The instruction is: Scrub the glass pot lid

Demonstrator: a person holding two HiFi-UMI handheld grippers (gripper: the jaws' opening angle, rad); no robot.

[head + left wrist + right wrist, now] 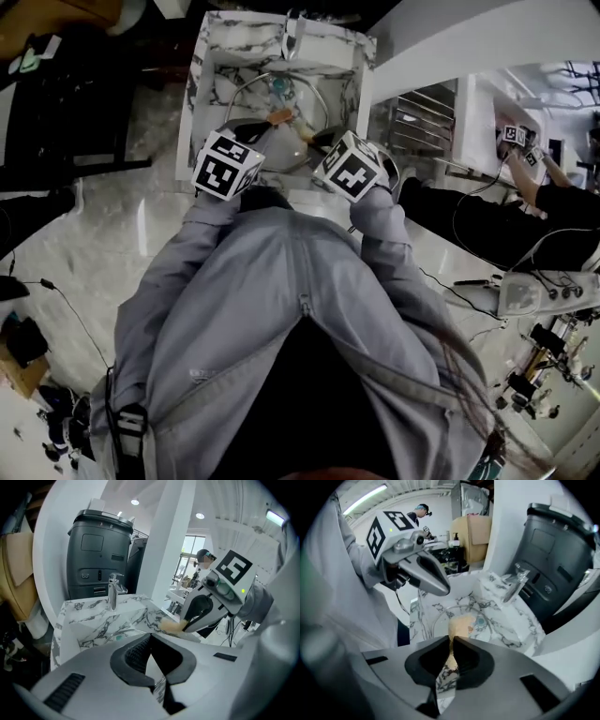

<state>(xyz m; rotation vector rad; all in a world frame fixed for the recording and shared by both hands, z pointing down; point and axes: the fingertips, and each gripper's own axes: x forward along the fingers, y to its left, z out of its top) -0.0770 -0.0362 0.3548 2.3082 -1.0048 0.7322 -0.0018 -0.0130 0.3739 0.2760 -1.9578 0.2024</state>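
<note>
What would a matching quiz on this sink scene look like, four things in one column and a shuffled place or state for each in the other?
Things:
1. glass pot lid
2. tan sponge
3. faucet
4. left hand-held gripper

Places or states:
A. jaws together
B. lying in the marble sink
C. standing on the sink's back rim
D. pinched in the right hand-held gripper

Pairs: 1-B, 2-D, 3-C, 4-A
</note>
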